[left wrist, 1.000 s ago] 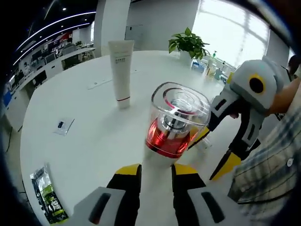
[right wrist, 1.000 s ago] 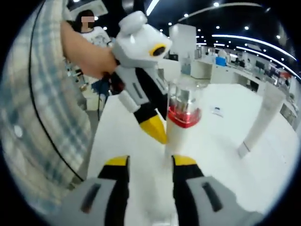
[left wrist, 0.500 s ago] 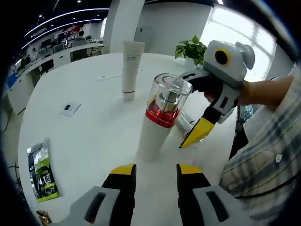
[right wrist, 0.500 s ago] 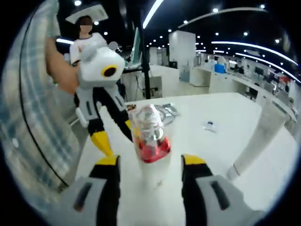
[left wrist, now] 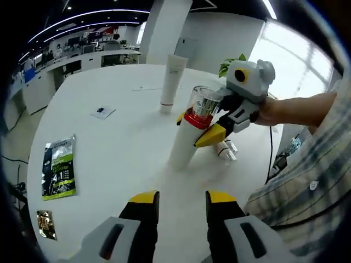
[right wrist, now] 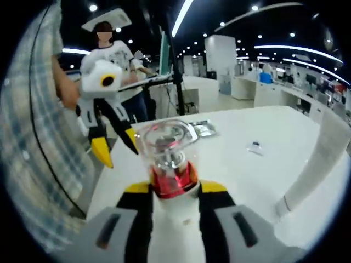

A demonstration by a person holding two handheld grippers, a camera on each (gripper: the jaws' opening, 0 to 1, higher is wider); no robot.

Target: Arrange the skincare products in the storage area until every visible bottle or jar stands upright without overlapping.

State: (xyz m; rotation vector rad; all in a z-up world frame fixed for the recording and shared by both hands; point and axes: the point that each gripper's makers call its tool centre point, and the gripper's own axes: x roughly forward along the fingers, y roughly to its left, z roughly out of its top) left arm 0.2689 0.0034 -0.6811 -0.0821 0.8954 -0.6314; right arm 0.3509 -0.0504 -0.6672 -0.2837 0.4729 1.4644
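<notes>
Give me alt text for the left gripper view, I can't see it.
The right tool grips a white pump bottle with a red collar and clear cap, standing tilted on a round white table. Behind stands a white tube; a green packet lies left, and the left tool is open.

My right gripper [right wrist: 174, 192] clamped the pump bottle [left wrist: 189, 134] at its red collar; white body, clear cap, base on the table, leaning. A white tube [left wrist: 170, 80] stood upright on its cap, well behind. A small clear bottle [left wrist: 224, 151] lay flat beside the pump bottle.
</notes>
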